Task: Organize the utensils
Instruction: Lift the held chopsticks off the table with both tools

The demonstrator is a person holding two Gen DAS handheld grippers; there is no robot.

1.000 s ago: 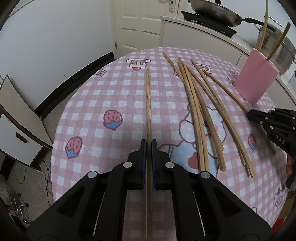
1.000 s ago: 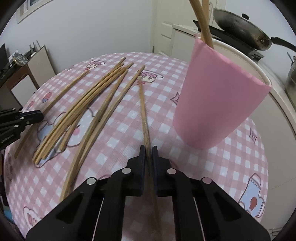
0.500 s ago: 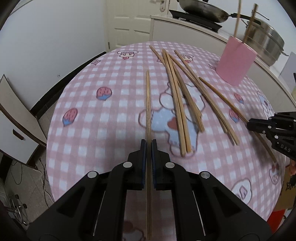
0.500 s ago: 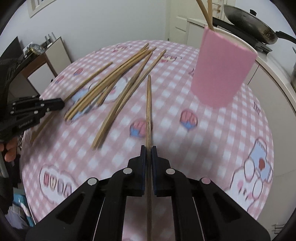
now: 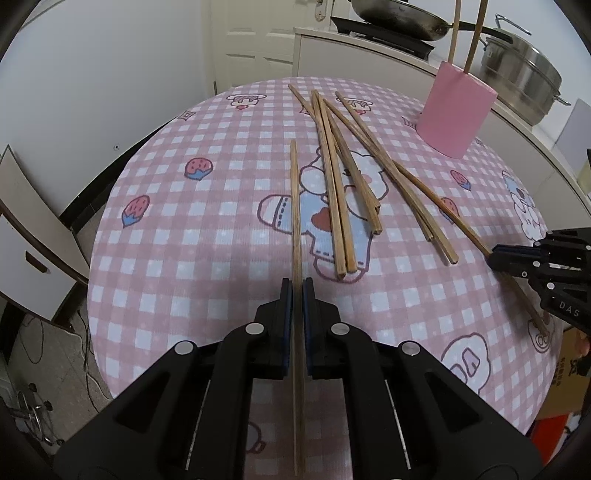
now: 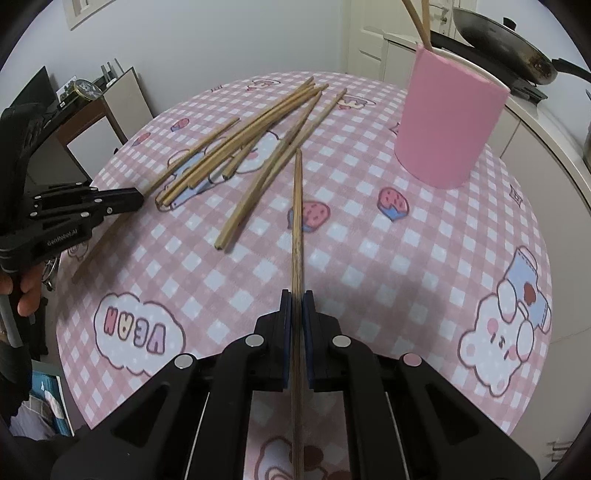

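Note:
My left gripper [image 5: 297,290] is shut on a wooden chopstick [image 5: 294,206] and holds it above the pink checked tablecloth [image 5: 177,236]. My right gripper [image 6: 297,301] is shut on another chopstick [image 6: 297,221], also lifted above the cloth. Several loose chopsticks [image 5: 340,184] lie in a fan on the cloth; they also show in the right wrist view [image 6: 240,147]. A pink cup [image 5: 456,110] holding two chopsticks stands at the far right; it shows in the right wrist view [image 6: 447,122] too. Each gripper sees the other: the right gripper [image 5: 496,256], the left gripper [image 6: 136,201].
A counter with a wok [image 5: 399,22] and a steel pot [image 5: 524,85] stands behind the table. A white door [image 5: 255,40] is at the back. A low cabinet [image 5: 26,243] stands to the left, past the table's edge.
Both grippers have lifted and pulled back from the table with their chopsticks. The cup and the loose chopsticks look farther away. The right chopstick has left the cloth.

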